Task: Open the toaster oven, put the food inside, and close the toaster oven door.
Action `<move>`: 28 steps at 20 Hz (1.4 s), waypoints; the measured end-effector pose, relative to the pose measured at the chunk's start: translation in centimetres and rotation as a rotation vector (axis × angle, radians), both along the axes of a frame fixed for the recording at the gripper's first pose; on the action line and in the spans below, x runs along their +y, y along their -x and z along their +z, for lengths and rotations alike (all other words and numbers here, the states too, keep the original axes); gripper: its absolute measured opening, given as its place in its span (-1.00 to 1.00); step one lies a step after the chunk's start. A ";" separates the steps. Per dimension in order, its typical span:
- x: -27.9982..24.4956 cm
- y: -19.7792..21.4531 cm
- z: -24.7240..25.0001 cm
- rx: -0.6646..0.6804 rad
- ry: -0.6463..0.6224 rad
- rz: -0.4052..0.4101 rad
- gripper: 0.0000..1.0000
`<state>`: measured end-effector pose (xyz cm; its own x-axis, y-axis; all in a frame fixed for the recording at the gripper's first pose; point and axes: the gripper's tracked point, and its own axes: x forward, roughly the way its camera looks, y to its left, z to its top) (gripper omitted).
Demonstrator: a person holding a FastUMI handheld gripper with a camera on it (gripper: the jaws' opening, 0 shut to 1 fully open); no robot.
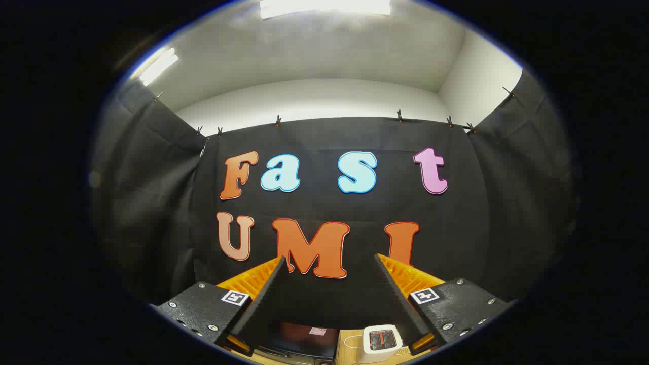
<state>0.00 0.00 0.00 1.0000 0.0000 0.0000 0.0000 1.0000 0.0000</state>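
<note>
My gripper [329, 259] is held high and points at the black cloth wall, its two orange-and-black fingers [266, 291] spread wide apart with nothing between them. Far below, between the finger bases, the dark top of the toaster oven [296, 339] shows on a wooden table [350, 340]. Its door cannot be seen from here. No food is visible.
A small white appliance with a dark slot [379, 343] stands on the table just right of the toaster oven, with a thin white cord beside it. Black cloth walls close the booth on three sides.
</note>
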 end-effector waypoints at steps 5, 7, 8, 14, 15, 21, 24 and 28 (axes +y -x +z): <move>-0.2 -0.3 0.1 -0.004 -0.011 -0.005 0.99; -0.3 -0.3 -0.1 -0.002 -0.010 -0.003 0.99; -0.3 -0.3 -0.1 -0.001 -0.009 -0.003 0.99; -0.5 -0.7 0.4 -0.015 -0.020 -0.007 0.99; -0.4 -0.8 0.3 -0.011 -0.031 -0.006 0.99; 1.8 -1.2 -4.2 0.089 -0.076 0.024 0.99; 3.5 -1.0 -8.0 0.175 -0.089 0.042 0.99; 6.8 -0.5 -13.8 0.330 -0.155 0.090 0.99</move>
<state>0.45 6.84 -13.83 0.9420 0.1136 -0.3158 -0.0631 0.9841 0.1658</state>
